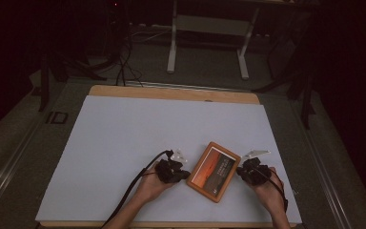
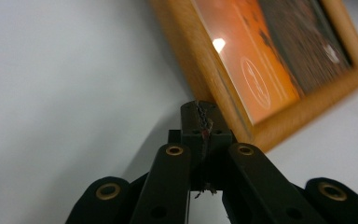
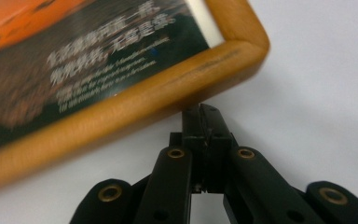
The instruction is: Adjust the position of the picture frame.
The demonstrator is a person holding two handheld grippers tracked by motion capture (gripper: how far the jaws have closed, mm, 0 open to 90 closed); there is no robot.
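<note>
A wooden picture frame [image 1: 214, 171] holding an orange sunset print with white text lies flat on the white sheet [image 1: 124, 143], turned at an angle. My left gripper [image 1: 185, 174] sits at the frame's left edge, jaws shut, tip touching the wooden rim [image 2: 205, 79]. In the left gripper view the gripper [image 2: 204, 116] has nothing between its jaws. My right gripper [image 1: 240, 171] is at the frame's right side. Its shut tip [image 3: 206, 120] presses against the frame's rim [image 3: 168, 93] near a rounded corner.
The white sheet covers a wooden table [image 1: 171, 91]. A white desk frame [image 1: 209, 33] and cables [image 1: 124, 62] stand on the dark floor beyond. Open sheet stretches to the left and behind the frame.
</note>
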